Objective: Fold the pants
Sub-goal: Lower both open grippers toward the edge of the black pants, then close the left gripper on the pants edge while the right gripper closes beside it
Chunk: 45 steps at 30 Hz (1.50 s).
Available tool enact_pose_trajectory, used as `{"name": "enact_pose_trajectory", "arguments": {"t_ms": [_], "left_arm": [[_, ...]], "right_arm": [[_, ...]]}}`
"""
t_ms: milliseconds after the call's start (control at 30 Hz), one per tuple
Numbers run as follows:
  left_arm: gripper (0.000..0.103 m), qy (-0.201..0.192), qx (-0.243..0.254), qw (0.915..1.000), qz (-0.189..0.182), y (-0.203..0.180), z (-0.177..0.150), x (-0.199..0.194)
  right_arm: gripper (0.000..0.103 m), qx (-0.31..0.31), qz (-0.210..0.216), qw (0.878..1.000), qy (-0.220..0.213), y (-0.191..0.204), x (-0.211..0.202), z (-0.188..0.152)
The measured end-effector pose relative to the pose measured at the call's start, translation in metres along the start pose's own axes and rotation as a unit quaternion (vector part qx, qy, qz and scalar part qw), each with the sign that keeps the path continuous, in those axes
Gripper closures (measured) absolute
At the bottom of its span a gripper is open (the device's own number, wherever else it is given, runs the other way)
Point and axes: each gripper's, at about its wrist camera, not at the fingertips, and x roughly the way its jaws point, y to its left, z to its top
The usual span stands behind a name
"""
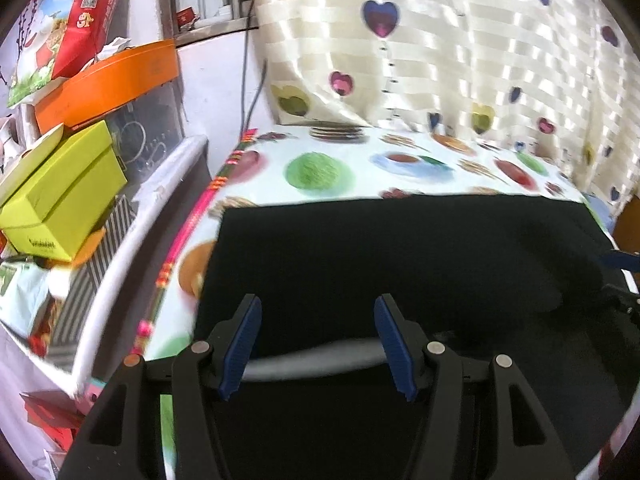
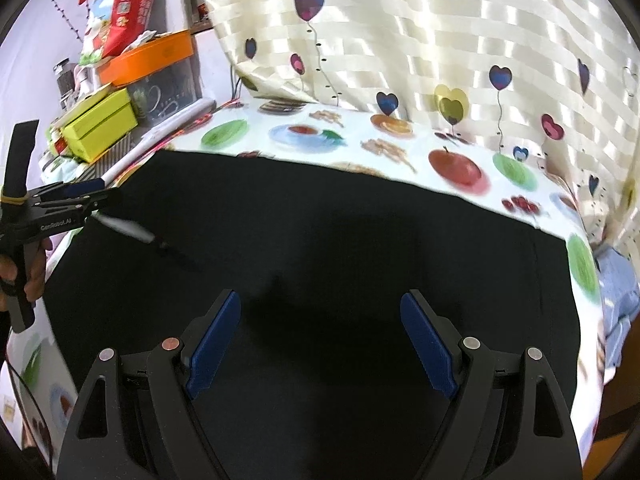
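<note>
Black pants (image 1: 400, 264) lie flat on the table with the fruit-print cloth (image 1: 320, 168). My left gripper (image 1: 318, 302) is open over their left part, and a grey strip of the pants (image 1: 316, 358) runs between its fingers near their base. In the right wrist view the pants (image 2: 320, 232) fill the middle. My right gripper (image 2: 320, 298) hangs open above them with nothing between its blue pads (image 2: 212, 348). At the left edge of that view is the left gripper (image 2: 68, 196), held by a hand (image 2: 36, 276), with the grey strip (image 2: 124, 228) just beyond it.
A cream curtain with heart balloons (image 1: 460, 48) hangs behind the table. Left of the table stand stacked boxes: a yellow-green one (image 1: 64, 200), an orange one (image 1: 112, 84) and a red carton (image 1: 96, 12). A white rail (image 1: 132, 232) runs along that side.
</note>
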Motion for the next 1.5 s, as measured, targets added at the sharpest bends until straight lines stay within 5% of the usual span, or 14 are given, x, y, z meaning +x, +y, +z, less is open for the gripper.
{"name": "enact_pose_trajectory", "arguments": {"t_ms": [533,967,1000,1033,1100,1167,1267,1500], "left_arm": [[0.041,0.03,-0.005,0.9969,0.073,0.045,0.045,0.093],[0.04,0.034,-0.001,0.996,0.082,0.05,0.052,0.108],[0.048,0.037,-0.002,0.9966,0.074,0.049,0.052,0.108],[0.059,0.04,-0.001,0.9973,0.062,0.048,0.052,0.108],[0.075,0.038,0.019,0.9975,0.055,0.039,0.051,0.107],[0.097,0.037,0.041,0.997,0.054,0.026,0.05,0.107],[0.1,0.029,0.066,0.9941,0.081,0.013,0.048,0.108],[0.101,0.017,0.056,0.9963,0.064,0.02,0.049,0.098]], "right_arm": [[0.02,0.034,0.009,0.999,0.028,-0.074,0.093,0.066],[0.022,0.006,-0.021,0.997,0.079,-0.085,0.133,0.074],[0.034,0.005,-0.02,0.997,0.079,-0.085,0.132,0.075],[0.061,0.003,-0.019,0.997,0.078,-0.083,0.13,0.075],[0.09,-0.002,-0.016,0.997,0.078,-0.08,0.127,0.078],[0.096,-0.018,-0.023,0.996,0.08,-0.072,0.128,0.078],[0.098,-0.023,-0.031,0.996,0.076,-0.069,0.127,0.078],[0.1,-0.012,-0.024,0.999,0.043,-0.068,0.103,0.079]]}}
